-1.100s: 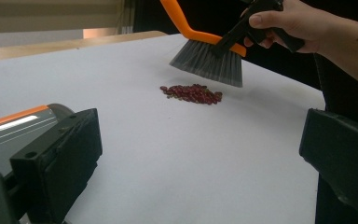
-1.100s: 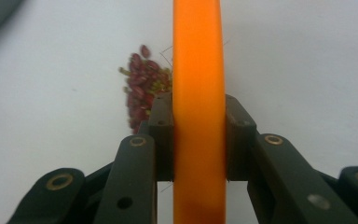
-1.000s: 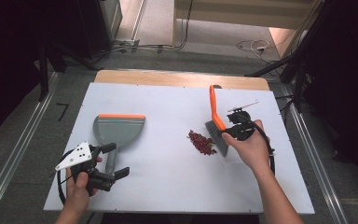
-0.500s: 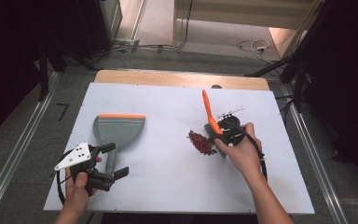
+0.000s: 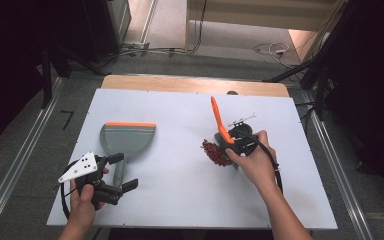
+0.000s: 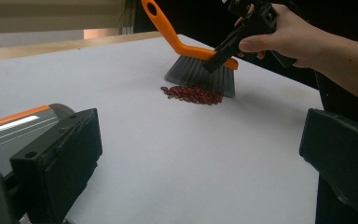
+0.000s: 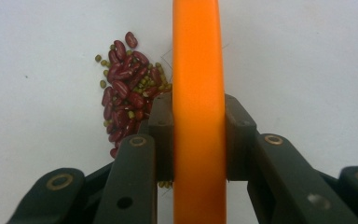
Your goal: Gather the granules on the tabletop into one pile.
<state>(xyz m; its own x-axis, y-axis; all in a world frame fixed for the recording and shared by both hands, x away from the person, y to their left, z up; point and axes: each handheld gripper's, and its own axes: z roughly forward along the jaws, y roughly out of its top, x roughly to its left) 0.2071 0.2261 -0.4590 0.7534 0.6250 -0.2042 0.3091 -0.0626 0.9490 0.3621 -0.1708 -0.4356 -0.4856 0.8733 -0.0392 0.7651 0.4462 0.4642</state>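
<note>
**Beans gathered, dustpan waiting**

On the white tabletop (image 5: 180,200) we have a small pile of red and green beans (image 5: 215,152) against the bristles of our orange-handled grey brush (image 5: 219,122). Sweeping them into the grey, orange-edged plastic dustpan (image 5: 126,140), well apart, remains. Our right tool (image 7: 199,135) clamps the brush handle; our left tool (image 5: 122,172) gapes wide around the dustpan's handle, not gripping.

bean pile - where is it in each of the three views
High view: the bean pile lies right of centre, beside the right gripper.
Left gripper view: upper middle, at the bristles.
Right gripper view: left of centre.
Shared landmark: the orange brush handle beside the pile.
</note>
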